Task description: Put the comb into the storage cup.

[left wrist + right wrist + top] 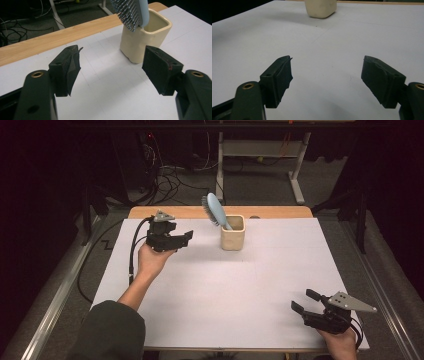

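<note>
Thing in hand: a light blue hairbrush [215, 210] stood handle-down in a cream square cup [233, 234] at the far middle of the white table [240, 290], just short of the wooden strip along the far edge.
Long axis of the brush: it ran from the cup's mouth up and toward the far left, the head leaning out over the cup's left rim, bristles [127, 13] facing left and a little downward.
Left gripper [184, 238]: it was held up in the hand at the far left of the table, jaws apart with nothing between them, pointing right toward the cup.
Bearing from that gripper: the cup lay to its right and close by; in the left gripper view the cup stood just beyond the right jaw, the brush head above it.
Right gripper [303, 301]: it sat at the near right corner, jaws spread and empty, well apart from the cup.
Nearer hand: the left, plainly.
Likely grip point: probably the brush head or neck above the rim, though the handle inside the cup was hidden.
</note>
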A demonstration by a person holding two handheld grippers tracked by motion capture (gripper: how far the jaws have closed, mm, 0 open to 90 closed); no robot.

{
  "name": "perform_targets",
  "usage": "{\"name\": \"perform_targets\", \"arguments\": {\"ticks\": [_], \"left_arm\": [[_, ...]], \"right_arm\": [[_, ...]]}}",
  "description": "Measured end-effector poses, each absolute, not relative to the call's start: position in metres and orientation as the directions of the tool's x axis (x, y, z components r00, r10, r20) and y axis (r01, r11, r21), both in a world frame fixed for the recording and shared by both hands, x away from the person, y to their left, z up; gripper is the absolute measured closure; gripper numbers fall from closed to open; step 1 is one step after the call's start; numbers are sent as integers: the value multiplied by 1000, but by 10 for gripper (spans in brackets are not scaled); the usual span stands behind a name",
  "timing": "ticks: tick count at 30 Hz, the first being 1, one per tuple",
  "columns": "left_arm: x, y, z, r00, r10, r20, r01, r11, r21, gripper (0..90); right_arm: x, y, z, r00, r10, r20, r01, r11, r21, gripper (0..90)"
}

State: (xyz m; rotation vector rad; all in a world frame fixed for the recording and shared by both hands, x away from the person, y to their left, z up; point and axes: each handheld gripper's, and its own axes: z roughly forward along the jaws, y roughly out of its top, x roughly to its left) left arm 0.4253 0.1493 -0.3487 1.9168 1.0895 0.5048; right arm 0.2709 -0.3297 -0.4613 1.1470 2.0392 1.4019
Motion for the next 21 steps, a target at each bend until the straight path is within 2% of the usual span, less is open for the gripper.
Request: {"name": "perform_targets", "arguments": {"ticks": [21], "left_arm": [[413,160,-347,545,836,-58,489,-261,832,308]], "right_arm": [[271,-330,-461,-576,809,112,395,156,905,249]]}}
